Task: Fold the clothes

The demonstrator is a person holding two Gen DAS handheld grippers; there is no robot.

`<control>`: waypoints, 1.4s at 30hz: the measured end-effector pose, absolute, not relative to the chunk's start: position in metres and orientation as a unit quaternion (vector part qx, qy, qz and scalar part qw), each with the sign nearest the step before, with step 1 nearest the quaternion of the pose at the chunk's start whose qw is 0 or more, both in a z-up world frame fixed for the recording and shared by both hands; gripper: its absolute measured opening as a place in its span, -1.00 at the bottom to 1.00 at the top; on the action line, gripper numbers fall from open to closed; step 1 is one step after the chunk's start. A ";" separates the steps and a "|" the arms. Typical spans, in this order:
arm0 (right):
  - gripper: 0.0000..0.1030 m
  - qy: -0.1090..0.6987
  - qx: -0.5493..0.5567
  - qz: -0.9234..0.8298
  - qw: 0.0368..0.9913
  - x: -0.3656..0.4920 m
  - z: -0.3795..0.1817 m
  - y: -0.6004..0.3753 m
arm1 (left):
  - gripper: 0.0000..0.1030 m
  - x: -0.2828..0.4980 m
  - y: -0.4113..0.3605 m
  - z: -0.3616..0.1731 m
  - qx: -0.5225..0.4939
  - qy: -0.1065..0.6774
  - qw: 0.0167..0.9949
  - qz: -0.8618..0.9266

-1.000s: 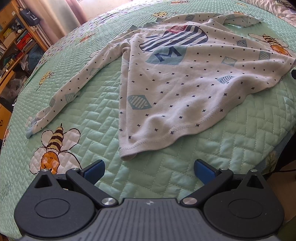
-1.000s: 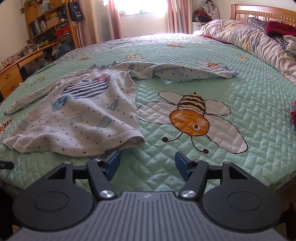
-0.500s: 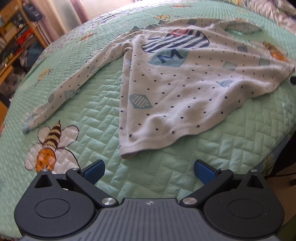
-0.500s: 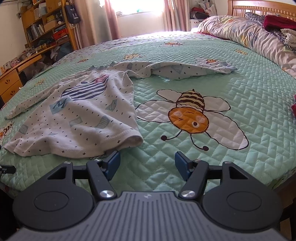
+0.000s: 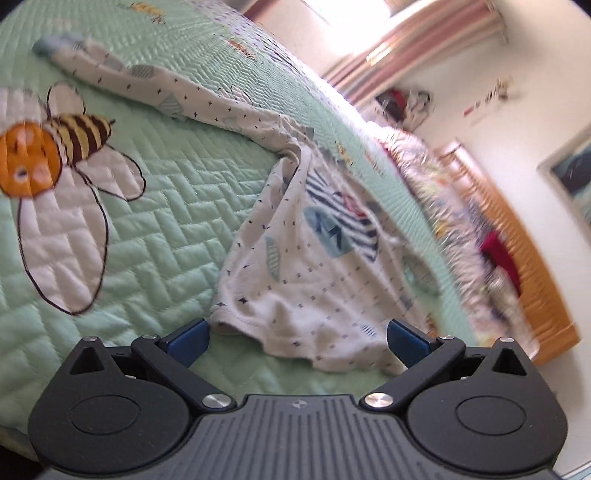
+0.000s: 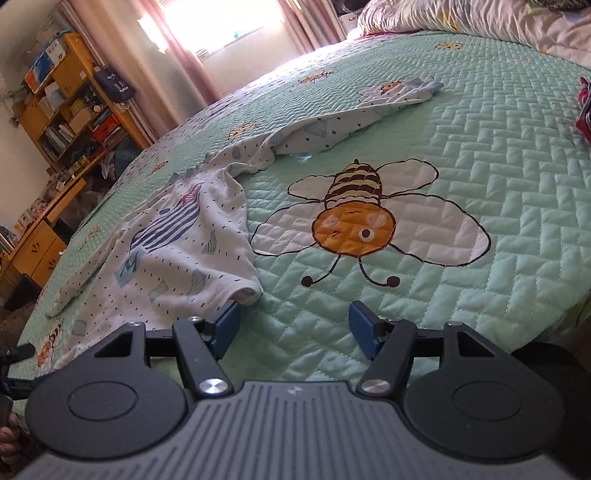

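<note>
A white long-sleeved shirt (image 5: 314,266) with small dark dots and a striped print lies spread on the green quilted bedspread (image 5: 166,229). My left gripper (image 5: 297,338) stands open, its blue pads on either side of the shirt's bottom hem, which bunches between them. In the right wrist view the same shirt (image 6: 177,258) lies to the left, one sleeve (image 6: 354,110) stretched toward the far right. My right gripper (image 6: 293,323) is open over bare quilt, its left pad just beside the shirt's hem corner (image 6: 245,293).
Embroidered bees (image 6: 354,221) (image 5: 48,155) mark the bedspread. A crumpled duvet (image 6: 480,18) and wooden headboard (image 5: 535,266) sit at the far side. Wooden shelves and a desk (image 6: 62,122) stand left of the bed. A red item (image 6: 583,107) lies at the right edge.
The left gripper has swung and tilted sharply and moved in, so the shirt's hem now lies between its open pads. The right gripper tilted and edged closer to the hem corner.
</note>
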State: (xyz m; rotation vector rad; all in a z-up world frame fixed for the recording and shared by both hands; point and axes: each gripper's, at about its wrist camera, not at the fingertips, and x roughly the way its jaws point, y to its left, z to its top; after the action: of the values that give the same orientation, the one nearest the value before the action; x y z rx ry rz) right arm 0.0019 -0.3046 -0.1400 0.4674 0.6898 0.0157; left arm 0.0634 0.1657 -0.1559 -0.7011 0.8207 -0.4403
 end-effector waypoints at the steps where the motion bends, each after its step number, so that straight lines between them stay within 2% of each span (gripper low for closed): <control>1: 0.29 0.334 0.203 0.007 0.920 0.002 -0.139 -0.299 | 0.98 0.064 0.166 -0.158 -0.335 0.386 0.834 -0.208; 8: 0.29 0.302 0.035 0.023 0.952 0.002 -0.135 -0.259 | 0.98 0.068 0.171 -0.171 -0.381 0.373 0.820 -0.210; 12: 0.27 0.295 0.018 0.039 0.955 0.009 -0.137 -0.250 | 0.98 0.074 0.170 -0.174 -0.400 0.371 0.812 -0.205; 14: 0.13 0.298 0.021 0.042 0.954 0.012 -0.139 -0.248 | 0.98 0.076 0.170 -0.174 -0.404 0.372 0.810 -0.205; 16: -0.33 0.295 0.012 0.045 0.954 0.012 -0.138 -0.245 | 0.98 0.078 0.169 -0.174 -0.410 0.371 0.807 -0.207; 17: -0.46 0.293 0.007 0.046 0.955 0.011 -0.137 -0.243 | 0.98 0.079 0.168 -0.175 -0.414 0.370 0.805 -0.208; 18: -0.67 0.291 0.001 0.047 0.956 0.010 -0.136 -0.242 | 0.98 0.080 0.168 -0.175 -0.418 0.369 0.803 -0.209; 19: -0.76 0.288 -0.004 0.047 0.956 0.009 -0.136 -0.240 | 0.98 0.082 0.167 -0.176 -0.421 0.368 0.802 -0.211; 25: -0.83 0.282 -0.005 0.048 0.958 0.009 -0.134 -0.240 | 0.96 0.089 0.163 -0.179 -0.449 0.360 0.788 -0.221; 26: -0.84 0.280 -0.004 0.048 0.959 0.009 -0.133 -0.239 | 0.90 0.090 0.163 -0.180 -0.453 0.360 0.785 -0.220; 28: -0.85 0.278 -0.003 0.048 0.959 0.009 -0.132 -0.239 | 0.64 0.093 0.163 -0.182 -0.460 0.361 0.781 -0.219; 29: -0.85 0.278 -0.003 0.047 0.959 0.010 -0.132 -0.239 | 0.31 0.093 0.163 -0.183 -0.463 0.362 0.779 -0.217; 30: -0.85 0.277 -0.003 0.047 0.960 0.010 -0.132 -0.238 | -0.24 0.093 0.163 -0.185 -0.461 0.367 0.780 -0.210; 31: -0.85 0.277 -0.002 0.046 0.960 0.010 -0.132 -0.239 | -0.51 0.092 0.163 -0.187 -0.457 0.373 0.782 -0.202; 32: -0.85 0.277 -0.001 0.046 0.960 0.010 -0.132 -0.239 | -0.69 0.092 0.162 -0.188 -0.453 0.377 0.784 -0.196; 37: -0.85 0.272 0.002 0.045 0.961 0.008 -0.129 -0.241 | -0.82 0.082 0.168 -0.176 -0.442 0.355 0.804 -0.182; 42: -0.89 0.234 -0.003 0.047 0.971 -0.006 -0.107 -0.241 | -0.84 0.055 0.176 -0.123 -0.395 0.293 0.849 -0.192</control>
State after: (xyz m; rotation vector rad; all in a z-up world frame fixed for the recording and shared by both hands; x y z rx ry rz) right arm -0.0064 -0.2408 -0.1075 -0.0069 0.4722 0.0956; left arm 0.0551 0.1763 -0.1226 -0.8328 0.6173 -0.4049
